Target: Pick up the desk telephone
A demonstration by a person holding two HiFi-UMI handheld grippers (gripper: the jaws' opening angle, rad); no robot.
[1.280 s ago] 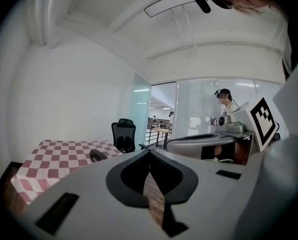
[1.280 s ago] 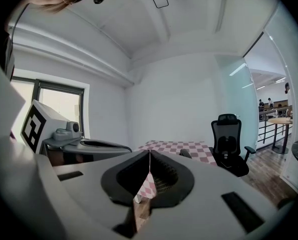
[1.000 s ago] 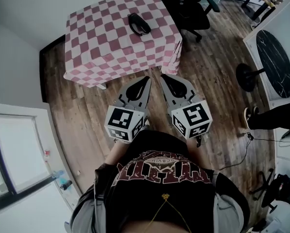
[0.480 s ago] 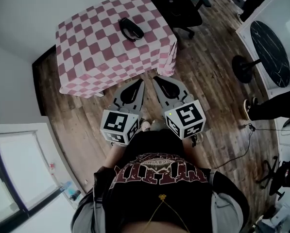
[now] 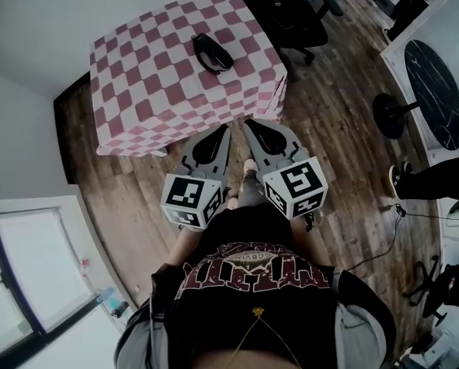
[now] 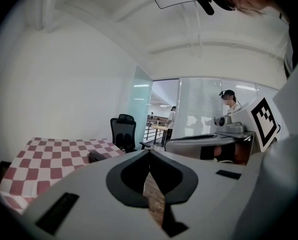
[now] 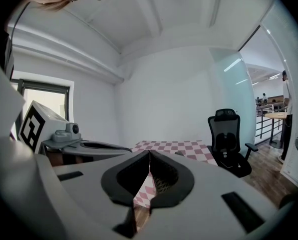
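Holding both grippers closed and empty, short of the checked table (image 5: 148, 98)

Seen from the head camera, a person stands on a wood floor (image 5: 329, 137) facing a table covered with a pink and white checked cloth. The desk telephone (image 5: 211, 52), dark and lying flat, sits on the cloth toward the table's far right part, well apart from both tools.

The left gripper (image 5: 224, 128) and right gripper (image 5: 249, 122) are held side by side in front of the person's body. Their tips point at the table's near right corner and reach just short of its hanging cloth edge, over the floor.

In the left gripper view, the jaws are pressed together at the tips with nothing between them. The table lies ahead and to the left, with the telephone on it. The right gripper view shows the same: jaws together, empty, with the checked cloth straight ahead beyond them.

A black office chair (image 5: 291, 14) stands at the table's far right side. Farther right of the table is a round black table (image 5: 437, 91), and near it the legs of another person (image 5: 433, 184).
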